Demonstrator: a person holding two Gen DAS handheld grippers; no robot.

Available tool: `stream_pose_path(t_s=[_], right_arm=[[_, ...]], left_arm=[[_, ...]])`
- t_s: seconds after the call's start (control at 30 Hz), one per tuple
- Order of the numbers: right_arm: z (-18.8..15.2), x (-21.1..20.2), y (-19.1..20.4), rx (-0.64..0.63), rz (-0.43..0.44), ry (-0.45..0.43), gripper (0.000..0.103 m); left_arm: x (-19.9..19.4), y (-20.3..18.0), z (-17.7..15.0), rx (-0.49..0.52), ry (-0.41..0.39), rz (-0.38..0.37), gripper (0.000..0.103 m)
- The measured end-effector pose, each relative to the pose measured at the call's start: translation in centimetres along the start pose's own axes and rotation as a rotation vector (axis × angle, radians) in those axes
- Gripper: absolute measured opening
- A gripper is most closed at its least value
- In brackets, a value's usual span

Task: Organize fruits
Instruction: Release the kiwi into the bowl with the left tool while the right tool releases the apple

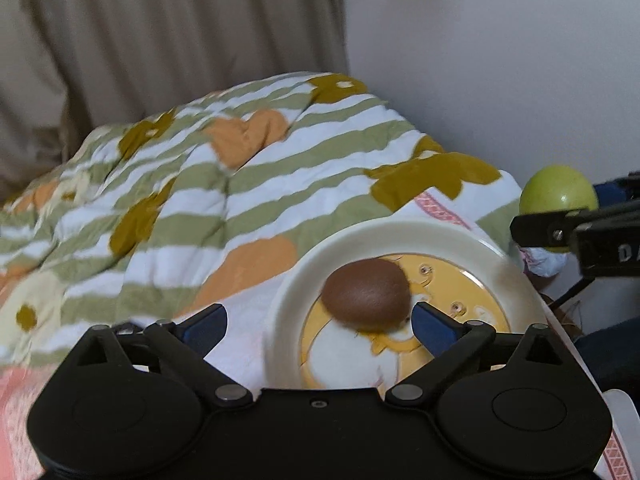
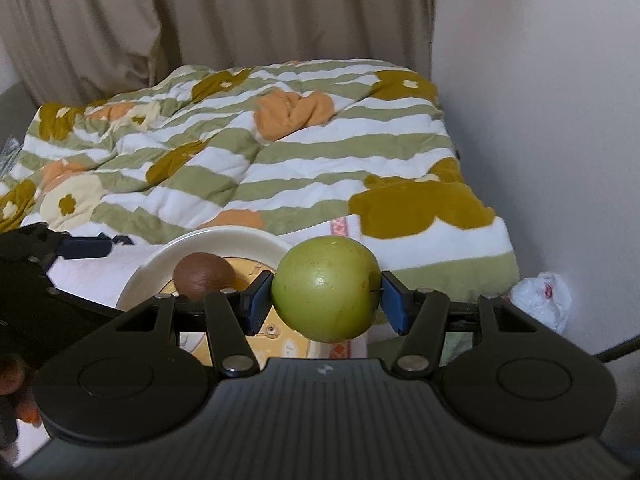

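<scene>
The right gripper (image 2: 326,300) has its two blue-padded fingers (image 2: 258,300) pressed against both sides of a round, smooth green apple (image 2: 326,288), so the fruit hangs in the air and does not rest on anything. It is held above the right edge of a round cream-coloured plate with a yellow cartoon picture (image 2: 224,236), which lies on the bed just in front of a quilt with green and white stripes and ochre flowers (image 2: 280,152). I think the apple is carried there because the plate is the place where the fruits are collected. A brown oval fruit, perhaps a kiwi, (image 1: 366,294) already lies on the plate. The left gripper (image 1: 316,320) is low over the near rim of the plate (image 1: 400,228), its fingers spread wide apart and holding nothing; the right one (image 1: 434,326) is just beside the brown fruit, possibly touching it, which blur makes hard to tell. This open posture suggests the brown fruit is placed. The next step is probably to lower the apple beside it, gently, since a round fruit can roll off a plate on soft bedding.
</scene>
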State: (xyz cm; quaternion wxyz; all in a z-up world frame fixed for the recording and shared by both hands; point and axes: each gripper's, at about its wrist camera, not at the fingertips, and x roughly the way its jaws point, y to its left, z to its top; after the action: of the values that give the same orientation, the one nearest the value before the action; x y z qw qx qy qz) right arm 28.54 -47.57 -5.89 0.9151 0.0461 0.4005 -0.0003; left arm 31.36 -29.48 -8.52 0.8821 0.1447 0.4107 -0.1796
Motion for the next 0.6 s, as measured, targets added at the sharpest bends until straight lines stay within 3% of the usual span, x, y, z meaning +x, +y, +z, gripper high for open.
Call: stream_pose_path(t_s=[0.3, 0.6], right_arm=[[-1.1, 2.9, 3.2, -0.125, 0.059, 0.035, 0.072], [-2.6, 5.5, 4.5, -0.23, 0.055, 0.044, 0.072]], left_arm=[[-1.7, 2.6, -1.4, -0.097, 0.042, 0.044, 0.101], [-2.1, 3.7, -2.8, -0.133, 0.07, 0.076, 0.101]])
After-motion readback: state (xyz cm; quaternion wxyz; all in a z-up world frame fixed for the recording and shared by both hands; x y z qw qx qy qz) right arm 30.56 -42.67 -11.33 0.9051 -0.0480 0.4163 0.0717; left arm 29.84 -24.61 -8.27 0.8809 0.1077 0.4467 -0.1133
